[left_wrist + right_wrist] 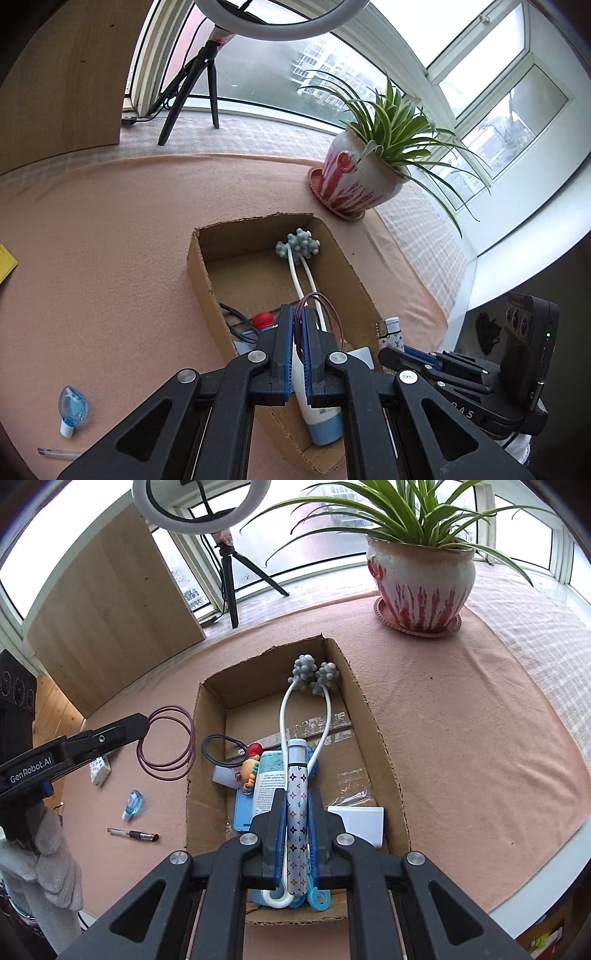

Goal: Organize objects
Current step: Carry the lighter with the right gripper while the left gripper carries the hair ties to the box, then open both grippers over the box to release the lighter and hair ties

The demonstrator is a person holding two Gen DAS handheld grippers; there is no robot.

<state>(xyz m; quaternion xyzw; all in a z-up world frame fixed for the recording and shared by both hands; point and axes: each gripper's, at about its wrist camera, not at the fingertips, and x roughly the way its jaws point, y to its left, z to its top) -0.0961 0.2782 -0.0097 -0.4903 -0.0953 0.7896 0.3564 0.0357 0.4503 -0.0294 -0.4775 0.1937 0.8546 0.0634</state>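
The cardboard box [207, 716] sits open on the pink cloth [461, 720], w/ stuff already inside: a white massager w/ gray bumpy balls [314, 674], a tube w/ a blue cap [325, 424], a black hair tie [221, 749], a small toy w/ a red top [253, 755] & a white card [364, 825]. The right gripper [297, 805] is over the box, pinching a white patterned tube [297, 797] tight. The left gripper [298, 317] is pressed together on thin purple loops [166, 740], just left of the box. Left of the box on the cloth lie a blue drop-shaped bottle [132, 804] & a pen [135, 835]. A potted plant [421, 579] stands behind the box, near the window.
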